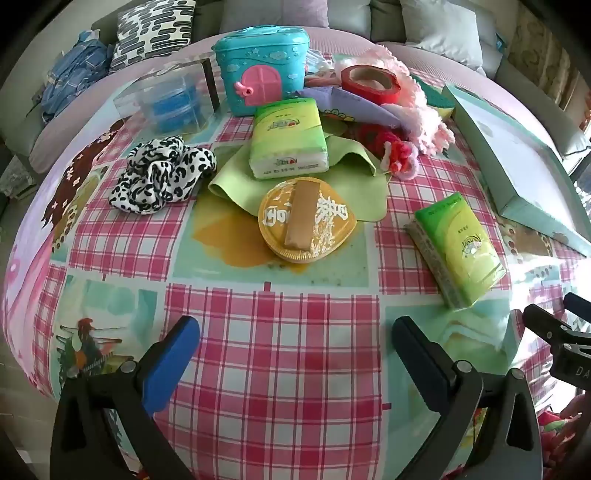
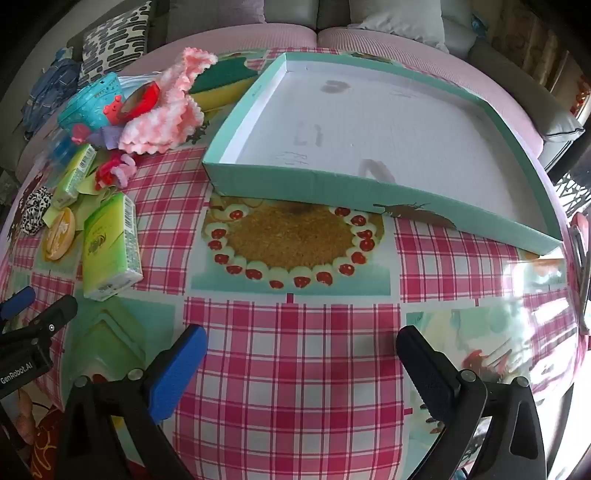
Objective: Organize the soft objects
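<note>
Both claws, left claw (image 1: 295,354) and right claw (image 2: 301,363), gape fully, empty, above the tabletop (image 1: 295,369); the green rectangular tissue pack (image 1: 460,249) lies at the left claw's two o'clock, well apart.

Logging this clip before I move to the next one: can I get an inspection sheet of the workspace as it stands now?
Surface: table under a pink plaid tablecloth with printed pictures.
Job's things: two tissue packs, spotted scrunchie, green cloth, pink knit, red yarn piece; teal tray holds nothing.
Clutter: turquoise toy box, red tape roll, round yellow tin, clear box, sponge.
Grippers: left gripper and right gripper, jaws wide open, nothing between them.
Cables: nothing seen.
Surroundings: sofa cushions behind.
</note>
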The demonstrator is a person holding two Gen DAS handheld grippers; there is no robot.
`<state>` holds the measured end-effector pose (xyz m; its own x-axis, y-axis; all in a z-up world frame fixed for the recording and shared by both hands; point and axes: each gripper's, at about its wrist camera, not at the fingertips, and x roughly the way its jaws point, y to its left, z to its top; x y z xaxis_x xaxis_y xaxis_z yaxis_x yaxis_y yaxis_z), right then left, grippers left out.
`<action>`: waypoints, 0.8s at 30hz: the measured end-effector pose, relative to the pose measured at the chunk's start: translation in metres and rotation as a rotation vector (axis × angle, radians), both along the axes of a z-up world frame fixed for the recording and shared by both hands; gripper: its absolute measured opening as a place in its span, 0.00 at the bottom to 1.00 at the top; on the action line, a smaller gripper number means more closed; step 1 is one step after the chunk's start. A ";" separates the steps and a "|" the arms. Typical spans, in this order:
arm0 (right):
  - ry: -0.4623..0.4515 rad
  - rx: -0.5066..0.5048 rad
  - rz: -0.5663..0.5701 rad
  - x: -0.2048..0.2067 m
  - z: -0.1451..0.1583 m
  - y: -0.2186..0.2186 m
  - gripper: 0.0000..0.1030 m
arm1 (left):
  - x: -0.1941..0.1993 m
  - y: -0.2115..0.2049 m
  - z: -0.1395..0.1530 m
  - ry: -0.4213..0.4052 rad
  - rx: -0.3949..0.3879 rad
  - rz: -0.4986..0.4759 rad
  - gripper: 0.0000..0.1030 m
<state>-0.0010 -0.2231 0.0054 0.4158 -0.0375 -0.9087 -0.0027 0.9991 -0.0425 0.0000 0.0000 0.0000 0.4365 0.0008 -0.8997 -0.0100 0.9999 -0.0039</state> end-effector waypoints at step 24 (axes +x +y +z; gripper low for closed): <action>0.015 0.001 -0.001 0.001 -0.002 0.000 1.00 | 0.004 -0.001 -0.001 0.000 0.002 -0.011 1.00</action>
